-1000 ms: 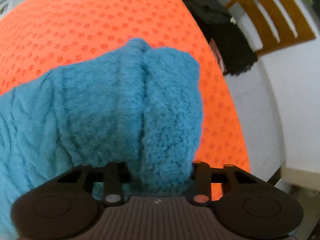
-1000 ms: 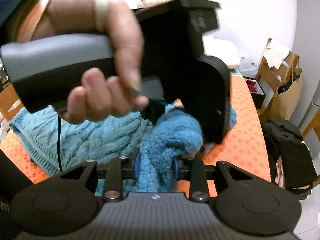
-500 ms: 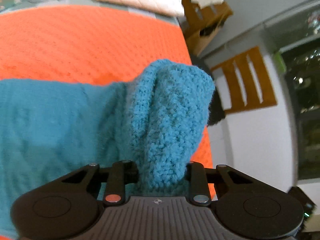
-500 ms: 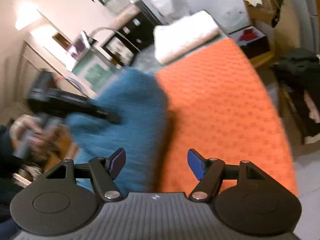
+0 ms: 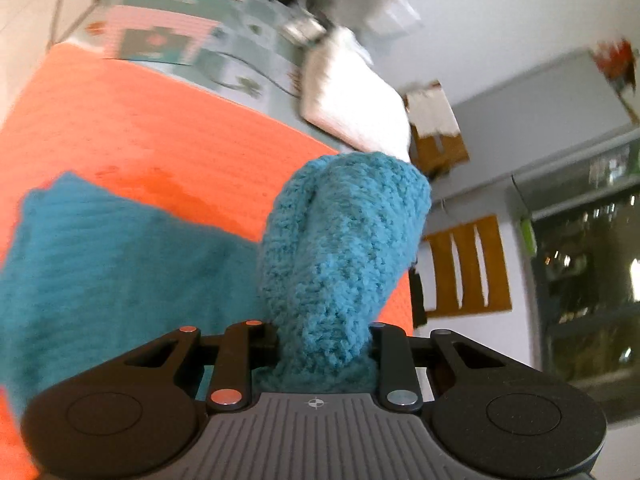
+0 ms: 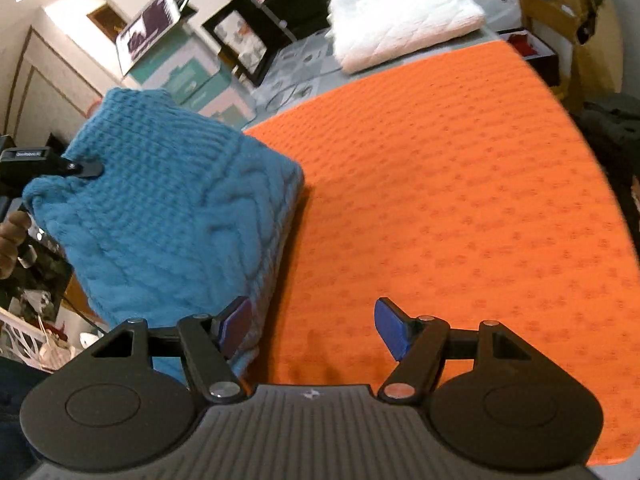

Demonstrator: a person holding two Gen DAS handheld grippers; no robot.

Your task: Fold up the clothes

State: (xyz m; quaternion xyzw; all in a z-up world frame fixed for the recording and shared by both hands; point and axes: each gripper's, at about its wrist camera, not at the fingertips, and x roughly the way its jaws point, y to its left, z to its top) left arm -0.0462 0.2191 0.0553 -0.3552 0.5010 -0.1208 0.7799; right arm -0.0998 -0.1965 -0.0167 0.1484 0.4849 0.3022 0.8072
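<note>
One teal knitted sweater (image 6: 168, 216) is the only garment being worked, and two claws are on the job. The left claw (image 5: 324, 344) is clamped on a thick bunched fold of that sweater, which bulges up and forward from between its fingers; the rest of the knit trails off to the claw's left over one orange patterned cloth (image 5: 132, 128). The right claw (image 6: 312, 332) is spread wide with nothing between its blue pads (image 6: 390, 330); the sweater hangs just to its left, its edge touching the left pad, and bare orange cloth lies ahead and to the right. One folded white quilted pad (image 6: 404, 20) sits far ahead of the right claw, beyond the cloth's far edge. One hand (image 6: 12, 236) shows at the far left of the right wrist view, behind the sweater.

A second ago the right claw was pinched on the sweater too; it has since let go. The left claw's grip has stayed, while its view has tilted from the cloth up toward the wall.
</note>
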